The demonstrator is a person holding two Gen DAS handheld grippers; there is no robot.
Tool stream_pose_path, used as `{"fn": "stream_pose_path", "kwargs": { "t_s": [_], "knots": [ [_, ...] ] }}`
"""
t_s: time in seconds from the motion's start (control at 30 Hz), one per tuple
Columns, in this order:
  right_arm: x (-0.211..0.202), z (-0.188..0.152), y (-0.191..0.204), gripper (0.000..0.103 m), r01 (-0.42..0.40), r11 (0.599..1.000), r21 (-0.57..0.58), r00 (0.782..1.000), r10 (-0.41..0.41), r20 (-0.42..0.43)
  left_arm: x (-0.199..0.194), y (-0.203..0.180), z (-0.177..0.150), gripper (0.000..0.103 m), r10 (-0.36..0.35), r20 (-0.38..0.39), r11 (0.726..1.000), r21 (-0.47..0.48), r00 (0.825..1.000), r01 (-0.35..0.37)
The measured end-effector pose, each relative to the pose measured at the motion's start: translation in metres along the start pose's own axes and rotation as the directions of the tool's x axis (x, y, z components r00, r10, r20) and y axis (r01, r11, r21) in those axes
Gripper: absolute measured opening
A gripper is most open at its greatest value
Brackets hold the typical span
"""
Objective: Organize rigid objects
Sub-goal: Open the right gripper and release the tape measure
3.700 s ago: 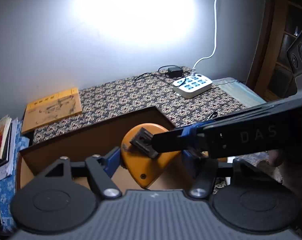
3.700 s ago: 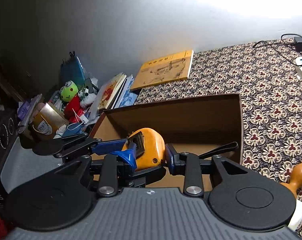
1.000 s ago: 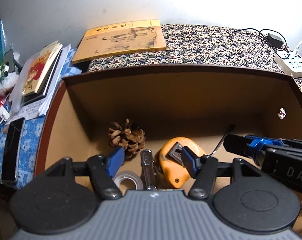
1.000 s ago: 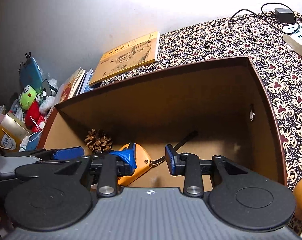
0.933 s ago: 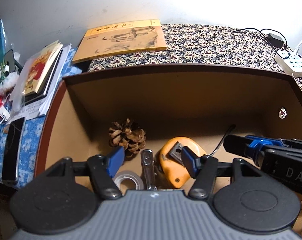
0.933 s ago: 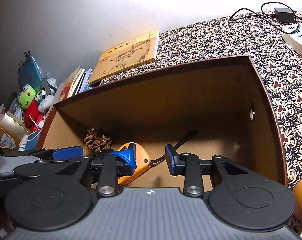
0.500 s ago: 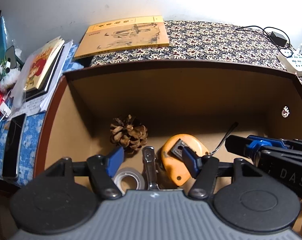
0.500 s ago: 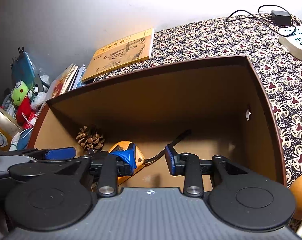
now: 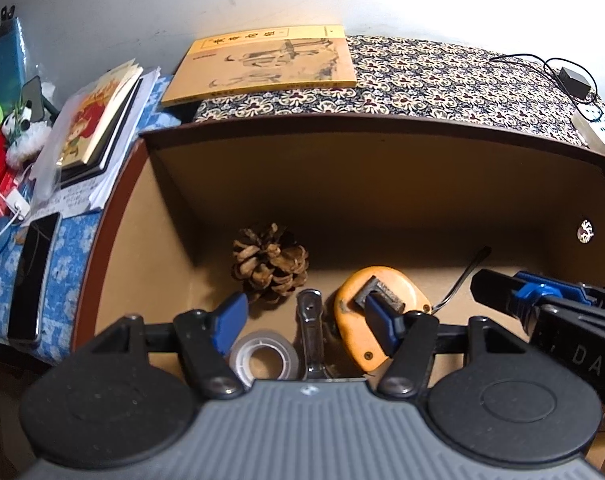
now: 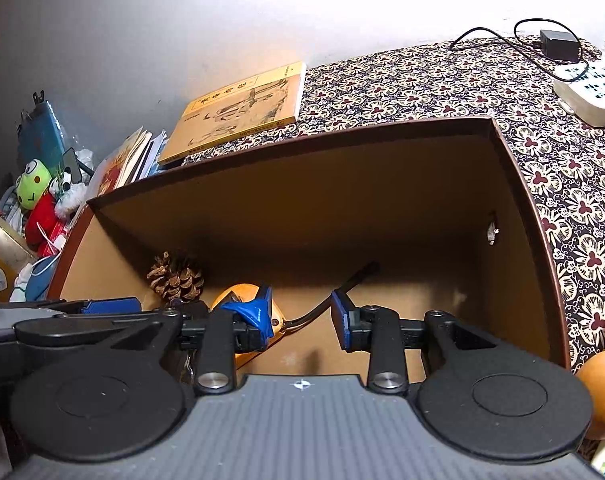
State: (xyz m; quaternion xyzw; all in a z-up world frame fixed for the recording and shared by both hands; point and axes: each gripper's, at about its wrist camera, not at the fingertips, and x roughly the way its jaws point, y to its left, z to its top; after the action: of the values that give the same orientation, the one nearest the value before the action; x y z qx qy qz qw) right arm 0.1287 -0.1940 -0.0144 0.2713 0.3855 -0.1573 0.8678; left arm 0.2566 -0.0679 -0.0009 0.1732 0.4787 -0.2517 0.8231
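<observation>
My left gripper (image 9: 306,322) wide and empty over the brown box (image 9: 342,128), my right gripper (image 10: 302,312) wide and empty too, orange tape measure (image 9: 376,312) on the box floor beside the pinecone (image 9: 269,262), tape roll (image 9: 262,360) and metal clip (image 9: 312,320)

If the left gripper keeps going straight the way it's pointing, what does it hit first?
Most likely the metal clip lying on the box floor, centred between the left gripper fingers. The tape roll and orange tape measure flank that line; depth is hard to judge.
</observation>
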Motion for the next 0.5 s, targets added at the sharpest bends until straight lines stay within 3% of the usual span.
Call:
{"fn": "stream_pose_path", "kwargs": {
  "t_s": [0.5],
  "knots": [
    [0.0044,0.0012,0.0018,0.016,0.009,1.000,-0.023,0.999,-0.010,-0.034,-0.0015,0.0065,-0.0029,0.065,0.035,0.007,0.998,-0.061,0.999,-0.034]
  ]
}}
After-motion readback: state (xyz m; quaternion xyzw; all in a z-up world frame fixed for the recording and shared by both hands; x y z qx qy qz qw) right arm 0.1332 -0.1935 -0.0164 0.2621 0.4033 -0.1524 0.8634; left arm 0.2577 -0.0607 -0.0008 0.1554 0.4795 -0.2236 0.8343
